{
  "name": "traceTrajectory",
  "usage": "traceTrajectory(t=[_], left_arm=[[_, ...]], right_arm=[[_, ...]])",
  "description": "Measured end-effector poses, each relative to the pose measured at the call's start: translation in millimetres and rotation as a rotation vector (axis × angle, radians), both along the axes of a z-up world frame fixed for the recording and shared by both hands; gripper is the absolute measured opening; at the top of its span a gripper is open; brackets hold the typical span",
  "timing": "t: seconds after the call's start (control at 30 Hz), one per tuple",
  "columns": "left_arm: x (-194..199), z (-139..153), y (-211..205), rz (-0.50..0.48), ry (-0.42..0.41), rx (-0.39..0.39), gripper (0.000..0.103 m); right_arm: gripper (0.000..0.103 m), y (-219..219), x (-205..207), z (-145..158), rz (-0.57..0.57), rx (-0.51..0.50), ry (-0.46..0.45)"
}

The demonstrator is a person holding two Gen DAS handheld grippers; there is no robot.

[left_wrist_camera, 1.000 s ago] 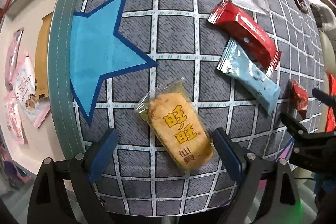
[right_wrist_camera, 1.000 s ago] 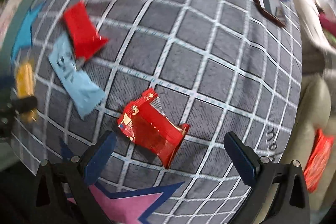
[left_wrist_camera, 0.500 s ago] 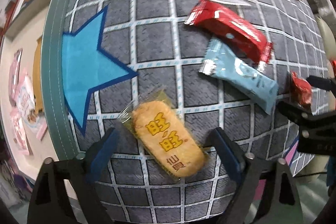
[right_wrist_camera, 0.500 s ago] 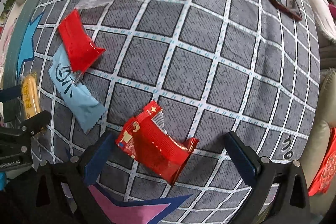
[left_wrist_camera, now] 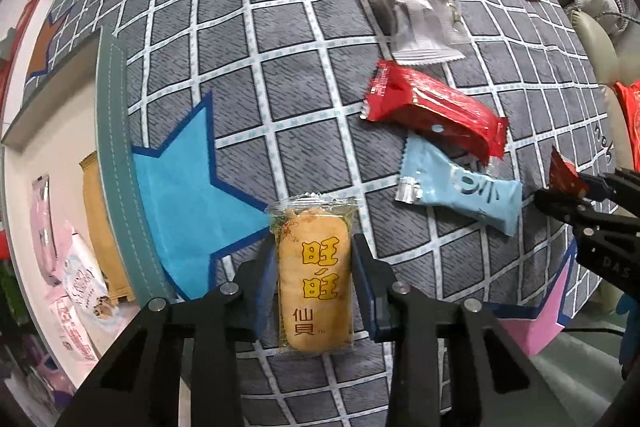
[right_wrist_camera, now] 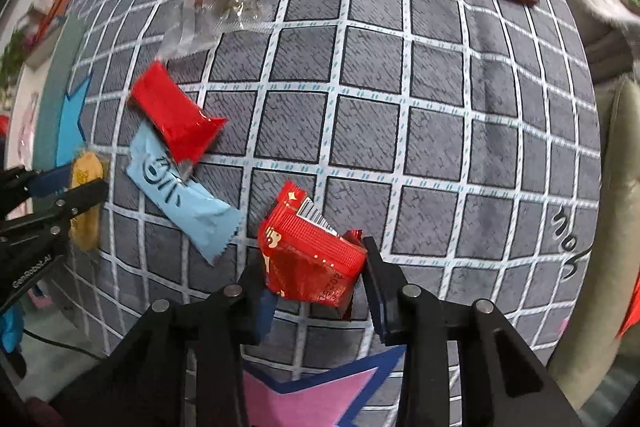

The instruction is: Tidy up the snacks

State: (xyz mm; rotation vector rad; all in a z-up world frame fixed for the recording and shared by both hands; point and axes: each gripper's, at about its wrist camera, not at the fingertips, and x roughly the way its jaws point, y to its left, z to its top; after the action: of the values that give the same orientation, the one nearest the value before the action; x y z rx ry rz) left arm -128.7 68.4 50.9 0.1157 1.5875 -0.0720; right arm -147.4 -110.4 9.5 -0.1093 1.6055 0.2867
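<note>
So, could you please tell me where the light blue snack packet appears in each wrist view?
Left wrist: light blue packet right of centre, just below the long red packet.
Right wrist: light blue packet left of centre, again under the long red packet.
Shared landmark: the long red packet overlapping its end.

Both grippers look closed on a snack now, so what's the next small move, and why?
Probably lift both straight up. The left gripper pinches the yellow rice cracker packet and the right gripper clamps the crumpled red wrapper, both low over the grey checked mat.
</note>
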Motion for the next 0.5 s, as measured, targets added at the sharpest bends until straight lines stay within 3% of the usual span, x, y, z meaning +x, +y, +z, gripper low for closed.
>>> traceTrajectory(t=[0.07, 0.2, 0.33, 0.47, 0.5], left_arm=[[1.5, 0.5, 7.5, 0.010, -0.003, 0.006, 0.041], [-8.7, -2.7, 25.8, 0.033, 0.009, 0.013, 0.053], [-21.9, -13.7, 46.8, 0.033, 0.008, 0.010, 0.062], [-21.7, -1.3, 56.8, 0.038, 0.006, 0.002, 0.065], [-24.4, -1.5, 42.3, 0.043, 0.007, 0.004, 0.066]], right_arm=[[0.040, 0.0, 2.1, -0.6, -0.005, -0.002, 0.000], [0.042, 1.6, -0.8, 3.6, -0.006, 0.013, 0.006], [0.066, -6.8, 1.6, -2.7, -0.038, 0.027, 0.022], [0.066, -12.7, 1.9, -4.2, -0.044, 0.020, 0.028], [0.066, -13.4, 1.6, -4.4, -0.044, 0.018, 0.030]])
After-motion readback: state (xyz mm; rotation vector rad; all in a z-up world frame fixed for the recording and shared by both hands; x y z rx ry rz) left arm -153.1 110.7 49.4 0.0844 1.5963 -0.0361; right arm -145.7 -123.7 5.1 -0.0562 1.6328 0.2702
